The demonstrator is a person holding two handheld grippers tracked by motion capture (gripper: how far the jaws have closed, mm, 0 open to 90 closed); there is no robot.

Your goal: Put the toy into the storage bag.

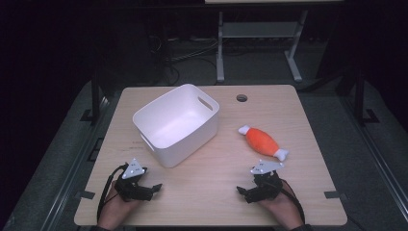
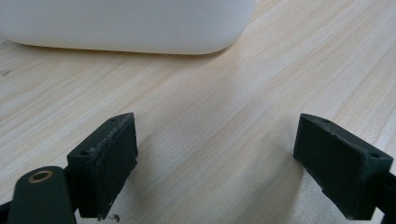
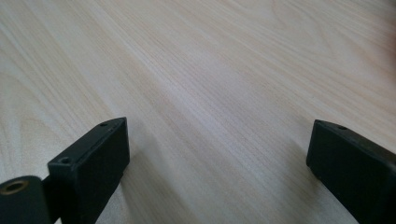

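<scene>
A white plastic bin (image 1: pixel 176 123) with handle slots stands empty on the left half of the wooden table (image 1: pixel 216 192); its rounded lower wall (image 2: pixel 126 25) fills the top of the left gripper view. An orange plush toy with white ends (image 1: pixel 263 141) lies on the right half. My left gripper (image 1: pixel 153 187) rests low near the front left edge, open, jaws wide apart over bare wood (image 2: pixel 215 154). My right gripper (image 1: pixel 241 191) sits near the front right, just in front of the toy, open too, with nothing between its jaws (image 3: pixel 217 163).
A round cable hole (image 1: pixel 241 98) is at the table's far edge. Beyond the table, the legs of a second desk (image 1: pixel 220 48) and cables lie on the dark floor. Bare wood lies between the two grippers.
</scene>
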